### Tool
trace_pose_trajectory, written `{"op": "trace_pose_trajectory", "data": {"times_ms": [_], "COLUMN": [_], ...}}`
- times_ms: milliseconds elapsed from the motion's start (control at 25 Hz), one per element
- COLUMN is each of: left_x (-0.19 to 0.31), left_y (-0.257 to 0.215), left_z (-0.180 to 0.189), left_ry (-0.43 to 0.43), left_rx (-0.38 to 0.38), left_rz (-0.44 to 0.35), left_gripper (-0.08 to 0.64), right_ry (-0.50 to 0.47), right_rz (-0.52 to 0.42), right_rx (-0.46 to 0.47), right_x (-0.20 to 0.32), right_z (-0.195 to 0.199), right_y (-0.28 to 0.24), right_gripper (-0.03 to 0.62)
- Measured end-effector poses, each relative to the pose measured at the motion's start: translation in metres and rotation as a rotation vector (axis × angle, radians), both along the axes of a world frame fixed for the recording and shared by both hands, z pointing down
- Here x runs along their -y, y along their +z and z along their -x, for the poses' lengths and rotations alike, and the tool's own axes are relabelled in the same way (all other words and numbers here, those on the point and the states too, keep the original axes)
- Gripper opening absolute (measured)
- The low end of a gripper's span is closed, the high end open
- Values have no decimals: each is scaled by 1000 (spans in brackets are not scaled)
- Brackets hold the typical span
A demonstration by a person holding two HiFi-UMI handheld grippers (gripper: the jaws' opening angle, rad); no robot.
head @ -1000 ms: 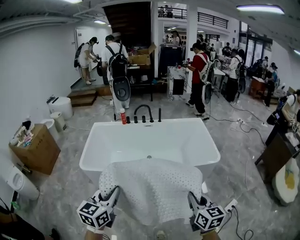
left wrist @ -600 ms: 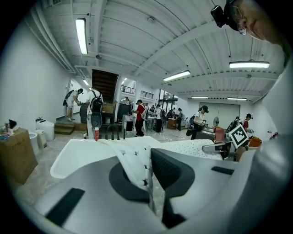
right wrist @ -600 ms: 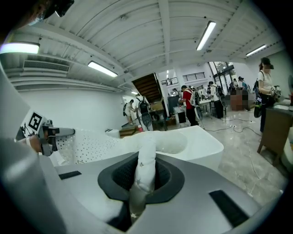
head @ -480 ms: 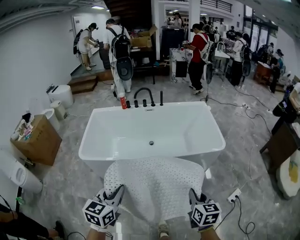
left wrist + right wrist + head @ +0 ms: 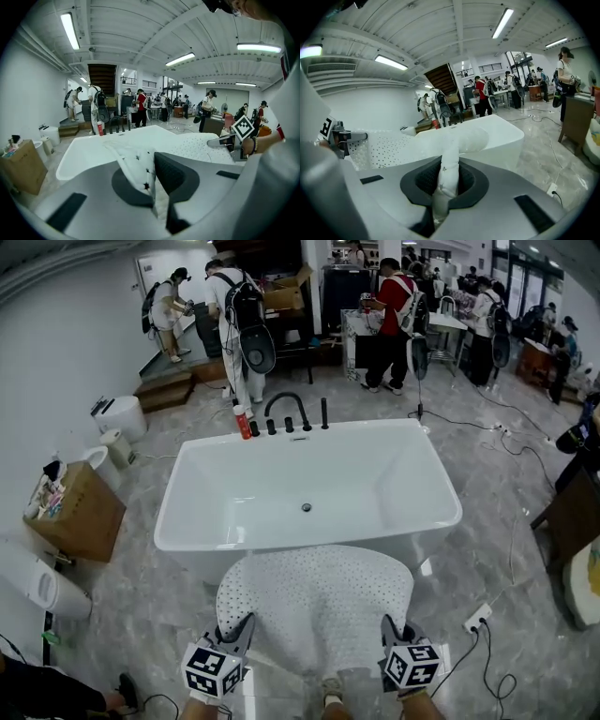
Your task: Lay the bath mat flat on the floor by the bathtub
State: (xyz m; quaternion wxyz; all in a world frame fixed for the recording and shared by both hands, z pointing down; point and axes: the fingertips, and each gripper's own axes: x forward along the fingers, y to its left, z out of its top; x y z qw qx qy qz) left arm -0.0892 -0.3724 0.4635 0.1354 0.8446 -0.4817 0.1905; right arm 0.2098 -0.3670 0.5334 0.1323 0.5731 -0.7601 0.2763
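Observation:
The white perforated bath mat point(image 5: 317, 606) hangs spread between my two grippers, in front of the near rim of the white bathtub point(image 5: 427, 488). My left gripper point(image 5: 242, 631) is shut on the mat's near left corner, and the pinched edge point(image 5: 140, 166) shows between its pads. My right gripper point(image 5: 388, 631) is shut on the near right corner, where a bunched fold of mat point(image 5: 449, 173) stands up between the pads. The mat's far edge curves down toward the tub wall. I cannot tell whether it touches the floor.
Grey marble floor point(image 5: 141, 606) surrounds the tub. A cardboard box point(image 5: 77, 514) and white bins stand at the left. A power strip with cables point(image 5: 478, 618) lies right of the mat. A black faucet and a red bottle point(image 5: 243, 422) are at the tub's far rim. Several people stand beyond.
Both grippers have sunk with the mat, which now hangs lower and below the tub's near rim. The view has tipped further down, showing more of the tub's inside.

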Motion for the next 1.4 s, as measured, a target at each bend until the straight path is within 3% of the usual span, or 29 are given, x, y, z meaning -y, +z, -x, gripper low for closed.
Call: {"op": "trace_pose_trajectory", "data": {"times_ms": [200,640,1400], "left_x": [21,35,28], "left_y": [35,117,286], "left_z": [-9,-2,38], "left_ry": [0,-19,45], "left_rx": [44,29,14], "left_rz": [31,109,22], "left_gripper": [27,26,27], "right_ry": [-8,31,54], "right_rz": [41,99,32], "right_rx": [2,-21,-97], "right_x": [12,18,-5], "right_z": [-3,-12,22], "right_y": [35,101,277], "right_gripper": [40,40,40]}}
